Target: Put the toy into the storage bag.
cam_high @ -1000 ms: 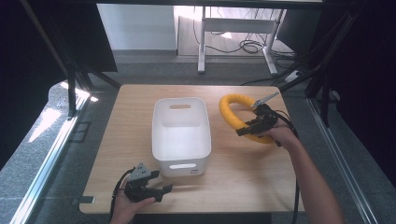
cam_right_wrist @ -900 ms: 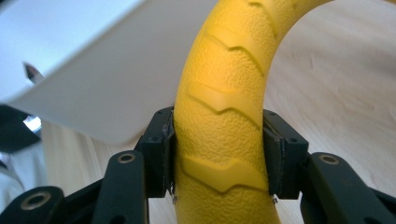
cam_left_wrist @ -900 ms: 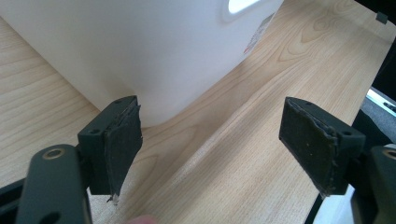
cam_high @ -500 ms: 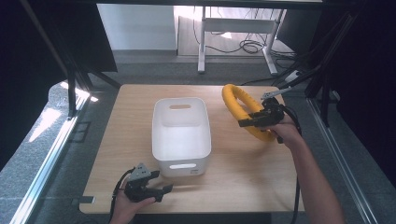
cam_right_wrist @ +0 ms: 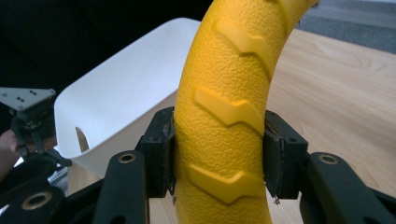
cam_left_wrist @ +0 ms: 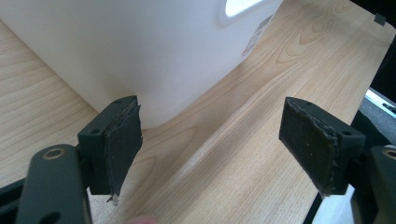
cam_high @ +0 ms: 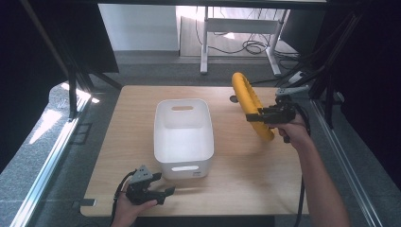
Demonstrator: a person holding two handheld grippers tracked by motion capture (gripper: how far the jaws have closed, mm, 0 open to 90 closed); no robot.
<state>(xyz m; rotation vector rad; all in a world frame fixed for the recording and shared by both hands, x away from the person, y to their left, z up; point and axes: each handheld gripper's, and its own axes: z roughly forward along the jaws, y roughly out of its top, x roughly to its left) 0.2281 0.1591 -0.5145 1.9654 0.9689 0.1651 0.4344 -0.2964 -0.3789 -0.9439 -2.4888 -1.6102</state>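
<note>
A yellow textured ring (cam_high: 249,102) (cam_right_wrist: 233,107) is held up on edge above the right side of the wooden table (cam_high: 127,123), with my right gripper (cam_high: 257,116) (cam_right_wrist: 219,158) shut on its rim. A white plastic bin (cam_high: 182,137) (cam_right_wrist: 116,98) stands empty at the table's middle; its wall (cam_left_wrist: 140,51) looms close in the left gripper view. My left gripper (cam_high: 165,193) (cam_left_wrist: 219,149) rests open near the table's front edge, just in front of the bin's near left corner, with nothing between its fingers.
A desk frame with cables (cam_high: 236,42) stands on the floor beyond the table's far edge. Dark posts and cables (cam_high: 326,80) crowd the right side. A metal rail (cam_high: 52,156) runs along the left. Bare wood (cam_high: 255,175) lies right of the bin.
My right gripper has lifted the yellow ring off the table, tilted it up on edge and drawn it slightly right. The left gripper has stayed in place.
</note>
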